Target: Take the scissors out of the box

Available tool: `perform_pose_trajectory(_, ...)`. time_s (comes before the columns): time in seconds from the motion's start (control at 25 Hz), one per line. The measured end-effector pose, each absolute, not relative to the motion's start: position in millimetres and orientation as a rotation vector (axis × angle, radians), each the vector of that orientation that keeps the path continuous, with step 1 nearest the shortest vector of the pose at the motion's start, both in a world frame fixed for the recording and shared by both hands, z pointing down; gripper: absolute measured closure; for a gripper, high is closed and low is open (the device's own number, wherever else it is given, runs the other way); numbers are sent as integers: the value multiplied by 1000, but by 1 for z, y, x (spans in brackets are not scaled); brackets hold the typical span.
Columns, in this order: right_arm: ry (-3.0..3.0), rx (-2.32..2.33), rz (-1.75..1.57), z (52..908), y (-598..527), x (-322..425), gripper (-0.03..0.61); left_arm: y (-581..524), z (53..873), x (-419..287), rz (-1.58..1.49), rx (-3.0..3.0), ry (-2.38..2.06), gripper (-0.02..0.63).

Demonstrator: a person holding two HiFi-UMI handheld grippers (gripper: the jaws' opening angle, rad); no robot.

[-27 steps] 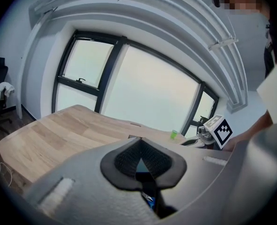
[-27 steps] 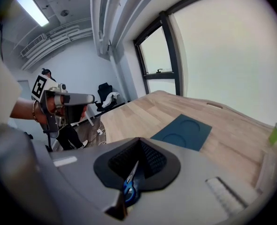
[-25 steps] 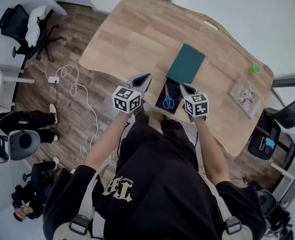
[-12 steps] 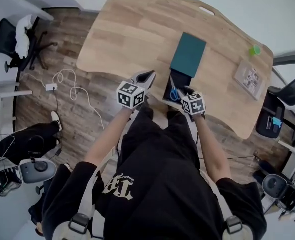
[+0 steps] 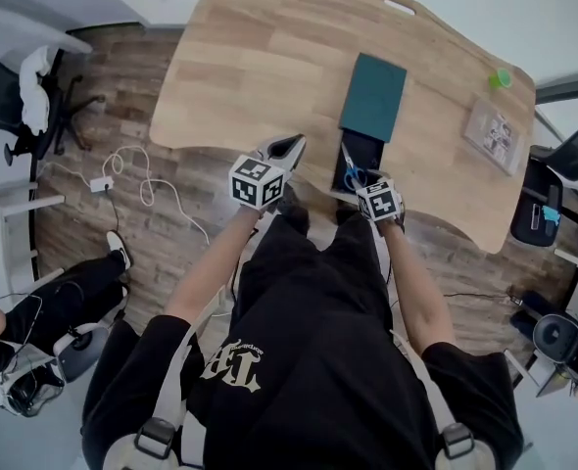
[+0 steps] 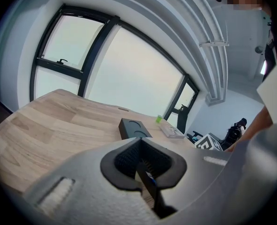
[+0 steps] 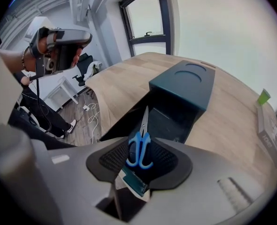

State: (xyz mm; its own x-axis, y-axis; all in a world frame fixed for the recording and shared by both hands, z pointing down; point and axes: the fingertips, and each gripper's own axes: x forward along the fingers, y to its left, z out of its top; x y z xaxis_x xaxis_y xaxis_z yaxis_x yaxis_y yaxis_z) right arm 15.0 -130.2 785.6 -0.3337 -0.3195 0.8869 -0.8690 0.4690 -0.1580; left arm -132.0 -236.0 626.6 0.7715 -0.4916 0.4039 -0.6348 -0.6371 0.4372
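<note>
A black box (image 5: 360, 161) lies open near the table's front edge, and its teal lid (image 5: 373, 96) lies just beyond it. The blue-handled scissors (image 5: 351, 174) rest inside, blades pointing away from me. My right gripper (image 5: 365, 178) points steeply down into the box. In the right gripper view its jaws are opening, with the scissors' handles (image 7: 141, 146) between the pads and no pad pressing on them. My left gripper (image 5: 289, 149) hovers left of the box over the table edge; its jaws look shut with nothing in them (image 6: 139, 165).
A green cup (image 5: 502, 78) and a booklet (image 5: 492, 135) lie at the wooden table's (image 5: 260, 57) far right. Office chairs (image 5: 563, 179) stand to the right and at the far left. A white cable (image 5: 137, 179) lies on the floor, and a seated person is at the lower left.
My right gripper has come down and forward from the table edge onto the scissors' handles in the box. The left gripper has sunk slightly beside the box.
</note>
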Motion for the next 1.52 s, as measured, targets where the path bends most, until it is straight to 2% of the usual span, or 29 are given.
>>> perform_pose_trajectory(0.12,-1848,987,848,796,-126,9,454,-237,630,-137,343,2402,-815,614)
perform_pose_trajectory(0.96,-1471,975,910,829,-118,19,455,-252,632,-166,339,2417,-786,614)
perform_pose_trajectory(1.52,-1543,931,902,842,-132,4,469,-257,638,-188,326,2376,-851,614)
